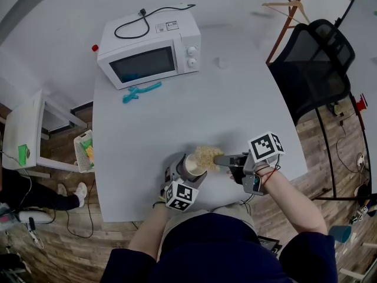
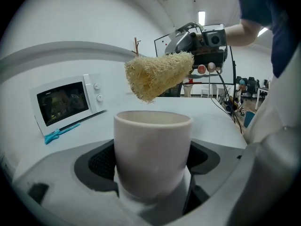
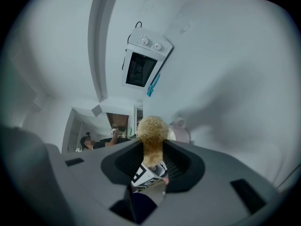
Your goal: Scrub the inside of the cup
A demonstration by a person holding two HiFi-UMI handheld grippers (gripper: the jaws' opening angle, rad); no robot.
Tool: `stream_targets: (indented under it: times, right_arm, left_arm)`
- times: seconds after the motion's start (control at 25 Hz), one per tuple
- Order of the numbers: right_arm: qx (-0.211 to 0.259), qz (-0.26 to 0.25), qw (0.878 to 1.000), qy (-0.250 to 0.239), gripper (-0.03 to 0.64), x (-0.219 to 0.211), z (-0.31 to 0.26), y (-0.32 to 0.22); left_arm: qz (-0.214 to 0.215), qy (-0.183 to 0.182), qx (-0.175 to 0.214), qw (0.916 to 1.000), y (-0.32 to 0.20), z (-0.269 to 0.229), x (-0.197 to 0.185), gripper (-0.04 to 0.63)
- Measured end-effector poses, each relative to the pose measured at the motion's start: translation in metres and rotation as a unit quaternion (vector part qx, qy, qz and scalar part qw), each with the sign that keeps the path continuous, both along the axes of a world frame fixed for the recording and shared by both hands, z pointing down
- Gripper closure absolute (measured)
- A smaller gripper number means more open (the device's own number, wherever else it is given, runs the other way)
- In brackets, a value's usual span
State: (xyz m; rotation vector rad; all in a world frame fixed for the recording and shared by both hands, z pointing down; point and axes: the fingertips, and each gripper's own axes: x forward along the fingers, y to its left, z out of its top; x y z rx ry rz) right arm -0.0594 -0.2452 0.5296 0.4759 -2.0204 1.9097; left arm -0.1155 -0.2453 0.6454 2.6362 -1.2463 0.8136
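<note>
My left gripper [image 1: 187, 171] is shut on a cream cup [image 1: 190, 165], held just above the table's near edge. In the left gripper view the cup [image 2: 153, 149] stands upright between the jaws with its mouth open upward. My right gripper [image 1: 227, 160] is shut on a tan loofah scrubber [image 1: 208, 157]. The loofah [image 2: 157, 75] hangs just above the cup's rim, outside the cup. In the right gripper view the loofah [image 3: 152, 138] fills the gap between the jaws and the cup [image 3: 181, 133] shows partly behind it.
A white microwave [image 1: 149, 48] sits at the table's far left, with a teal tool [image 1: 140, 91] in front of it. A small white object [image 1: 221, 62] lies farther back on the white table [image 1: 235, 105]. A black office chair [image 1: 312, 63] stands to the right.
</note>
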Motion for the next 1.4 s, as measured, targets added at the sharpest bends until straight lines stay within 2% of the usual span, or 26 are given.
stream_targets:
  times: [0.32,0.44,0.72,1.04,1.24,1.4]
  right_arm:
    - [0.009,0.033,0.999,-0.017,0.483,0.010,-0.003,0.002]
    - [0.008,0.043,0.999,-0.024,0.482,0.014,-0.004,0.007]
    - [0.012,0.056,0.998,-0.037,0.482,0.025,-0.012,0.022]
    - [0.030,0.051,0.997,-0.053,0.482,0.046,-0.023,0.054]
    - [0.043,0.045,0.997,-0.054,0.482,0.056,-0.025,0.069]
    - [0.072,0.049,0.995,-0.041,0.482,0.062,-0.025,0.075]
  left_arm:
    - [-0.033,0.049,-0.033,0.9978,-0.006,0.007,0.001,0.164]
    - [-0.050,0.064,-0.034,0.9961,-0.010,0.006,-0.001,0.166]
    - [-0.073,0.058,-0.030,0.9952,-0.011,0.010,-0.004,0.164]
    - [-0.132,0.048,-0.030,0.9895,0.009,-0.001,-0.023,0.160]
    - [-0.169,0.057,-0.021,0.9836,0.031,-0.020,-0.027,0.160]
    - [-0.183,0.072,-0.025,0.9801,0.051,-0.038,-0.021,0.161]
